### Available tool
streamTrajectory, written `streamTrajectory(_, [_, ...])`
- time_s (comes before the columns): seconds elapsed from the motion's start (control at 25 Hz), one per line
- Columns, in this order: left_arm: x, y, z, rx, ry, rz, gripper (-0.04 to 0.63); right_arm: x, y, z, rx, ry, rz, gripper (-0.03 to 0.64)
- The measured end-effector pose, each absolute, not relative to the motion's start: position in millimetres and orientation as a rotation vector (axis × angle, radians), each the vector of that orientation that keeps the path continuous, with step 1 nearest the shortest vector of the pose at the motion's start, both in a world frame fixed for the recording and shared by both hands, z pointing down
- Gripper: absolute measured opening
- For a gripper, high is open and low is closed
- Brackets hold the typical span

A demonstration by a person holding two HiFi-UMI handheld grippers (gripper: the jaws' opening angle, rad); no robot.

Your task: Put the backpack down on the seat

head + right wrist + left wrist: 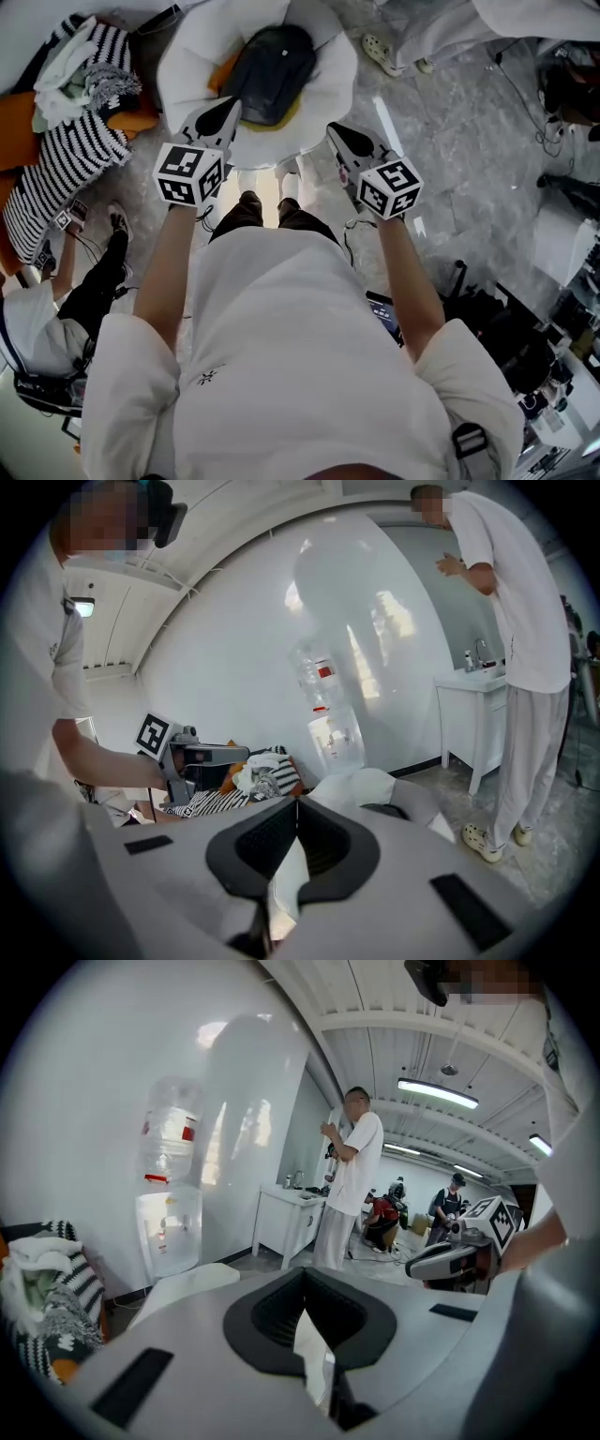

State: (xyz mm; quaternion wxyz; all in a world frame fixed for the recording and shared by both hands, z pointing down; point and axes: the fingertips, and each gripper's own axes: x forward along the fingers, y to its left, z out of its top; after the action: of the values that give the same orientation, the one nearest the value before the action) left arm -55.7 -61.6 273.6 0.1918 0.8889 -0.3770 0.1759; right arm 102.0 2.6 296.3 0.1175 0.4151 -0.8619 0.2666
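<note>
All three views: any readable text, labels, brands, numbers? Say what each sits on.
No readable words or numbers in any view.
Water bottle label: red patches, too blurred to read.
Marker cubes: black-and-white square patterns, no letters.
Shirt chest mark: too small to read.

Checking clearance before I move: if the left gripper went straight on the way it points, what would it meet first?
Probably the backpack on the white seat, though height is unclear; the left gripper may pass over it.
</note>
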Motion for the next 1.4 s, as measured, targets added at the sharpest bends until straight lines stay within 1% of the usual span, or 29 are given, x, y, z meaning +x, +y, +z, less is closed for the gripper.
streamTrajectory(0.2, [-32.9,-54.8,258.6,2.519,-1.031,0.448,0.018,112.5,17.9,290.1,1.192,-2.515,0.78,0.023])
streamTrajectory(0.4, [-28.5,-48.8,239.1,2.548,-1.012,0.42,0.018,106.5,21.4,271.2,1.179,-2.545,0.749,0.023])
streamTrajectory(0.76, [-36.8,-27.3,220.6,2.571,-1.009,0.407,0.017,99.5,23.7,229.4,1.186,-2.618,0.641,0.023])
streamTrajectory(1.04, [-59.3,-22.0,194.7,2.589,-1.067,0.36,0.018,88.9,23.1,198.4,1.212,-2.681,0.56,0.023])
streamTrajectory(1.4, [-83.6,-23.9,190.8,2.569,-1.129,0.354,0.017,93.3,23.5,189.9,1.301,-2.646,0.496,0.021])
